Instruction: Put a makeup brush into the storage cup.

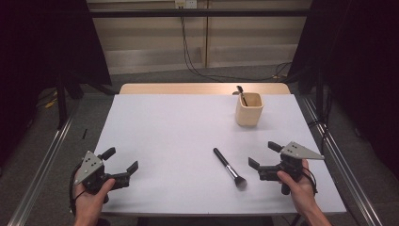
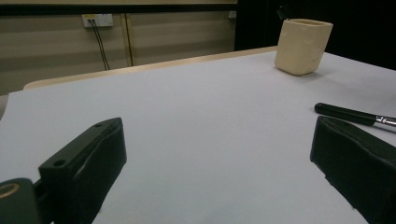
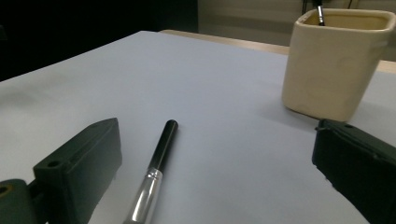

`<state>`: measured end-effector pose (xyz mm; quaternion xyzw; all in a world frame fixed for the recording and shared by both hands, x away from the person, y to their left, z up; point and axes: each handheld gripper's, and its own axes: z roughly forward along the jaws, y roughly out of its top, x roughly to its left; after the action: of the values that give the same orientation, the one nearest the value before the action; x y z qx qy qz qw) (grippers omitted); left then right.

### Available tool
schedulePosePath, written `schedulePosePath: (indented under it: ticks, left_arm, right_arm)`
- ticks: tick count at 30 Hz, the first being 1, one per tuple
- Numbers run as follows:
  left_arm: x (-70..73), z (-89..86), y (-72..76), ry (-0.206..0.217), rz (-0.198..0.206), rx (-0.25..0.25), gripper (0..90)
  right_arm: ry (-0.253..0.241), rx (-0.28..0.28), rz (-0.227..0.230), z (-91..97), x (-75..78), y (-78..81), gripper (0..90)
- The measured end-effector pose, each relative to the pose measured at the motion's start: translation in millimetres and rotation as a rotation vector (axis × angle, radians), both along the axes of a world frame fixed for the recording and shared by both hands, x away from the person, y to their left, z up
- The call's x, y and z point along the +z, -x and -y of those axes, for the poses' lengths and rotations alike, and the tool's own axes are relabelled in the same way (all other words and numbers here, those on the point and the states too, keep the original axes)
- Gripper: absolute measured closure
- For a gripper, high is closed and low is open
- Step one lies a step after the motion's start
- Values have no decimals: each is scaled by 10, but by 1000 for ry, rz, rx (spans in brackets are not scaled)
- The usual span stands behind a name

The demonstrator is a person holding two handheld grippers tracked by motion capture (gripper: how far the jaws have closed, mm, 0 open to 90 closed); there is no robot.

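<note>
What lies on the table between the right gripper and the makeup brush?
Nothing: in the high view, bare white table separates the right gripper from the makeup brush lying flat just beside it.

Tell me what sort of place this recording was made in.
Most likely a lab or studio set up for recording, not a home. A plain white table stands between dark curtains, metal rails run along the floor beside it, and cables hang from a wall socket behind.

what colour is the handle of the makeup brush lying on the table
Black, with a silver ferrule; the makeup brush shows best in the right gripper view.
</note>
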<state>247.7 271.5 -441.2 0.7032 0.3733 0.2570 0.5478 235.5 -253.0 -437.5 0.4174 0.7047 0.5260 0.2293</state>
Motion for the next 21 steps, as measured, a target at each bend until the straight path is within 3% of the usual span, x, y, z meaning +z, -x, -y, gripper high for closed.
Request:
schedulePosePath:
  ticks: [10,21]
  left_arm:
    - [2,-5,-11,1,8,-4,34]
    - [13,18,11,-5,14,-27,32]
  right_arm:
    - [1,50,6,-181,81,-186,11]
    - [24,96,-22,-397,152,-394,9]
